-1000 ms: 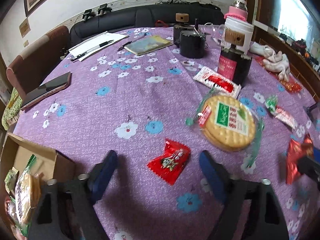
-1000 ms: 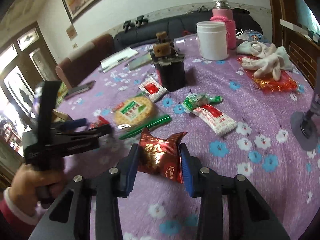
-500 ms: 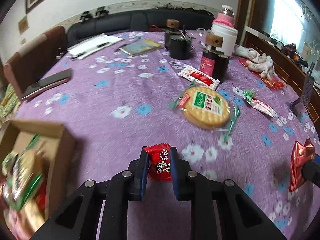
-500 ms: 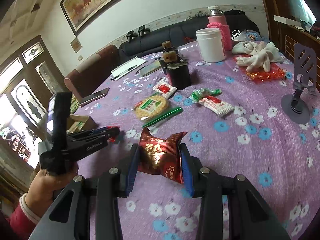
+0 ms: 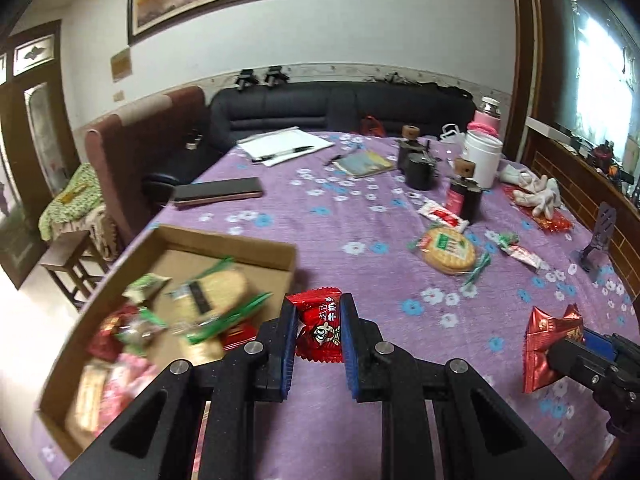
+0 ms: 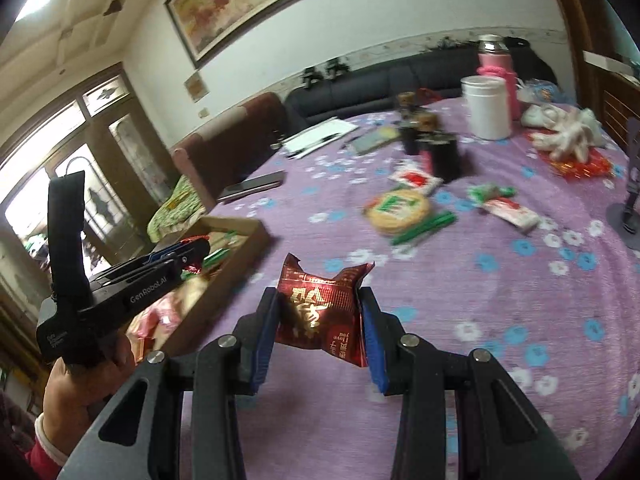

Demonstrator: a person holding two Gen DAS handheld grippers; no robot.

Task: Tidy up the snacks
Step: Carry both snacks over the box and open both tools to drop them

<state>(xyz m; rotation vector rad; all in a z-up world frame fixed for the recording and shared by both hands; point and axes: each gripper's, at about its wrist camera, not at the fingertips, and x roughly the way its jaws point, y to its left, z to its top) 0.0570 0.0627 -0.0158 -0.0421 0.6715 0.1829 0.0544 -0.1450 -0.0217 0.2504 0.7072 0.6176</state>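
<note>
My left gripper [image 5: 319, 326] is shut on a small red candy packet [image 5: 319, 334] and holds it above the table, just right of the cardboard box [image 5: 224, 242], which holds several snacks. My right gripper [image 6: 318, 312] is shut on a dark red foil snack bag [image 6: 320, 312], lifted over the purple cloth; that bag also shows at the right of the left wrist view [image 5: 546, 344]. The left gripper shows in the right wrist view [image 6: 192, 250] over the box [image 6: 240, 240]. A round biscuit pack [image 5: 448, 250] and two red-white packets [image 5: 442, 216] [image 5: 518, 252] lie on the table.
A dark jar [image 5: 464, 198], black canister [image 5: 418, 168], white tub [image 5: 482, 158], pink flask [image 5: 488, 118], white gloves [image 5: 534, 194], a phone stand [image 5: 598, 240], a phone [image 5: 218, 192], papers [image 5: 286, 148] and a booklet [image 5: 366, 162] stand on the flowered purple tablecloth [image 5: 320, 220]. Chair and sofa behind.
My left gripper closed on the red candy packet, lifted it and swung left to the box. My right gripper kept hold of the foil bag and moved left toward the box.
</note>
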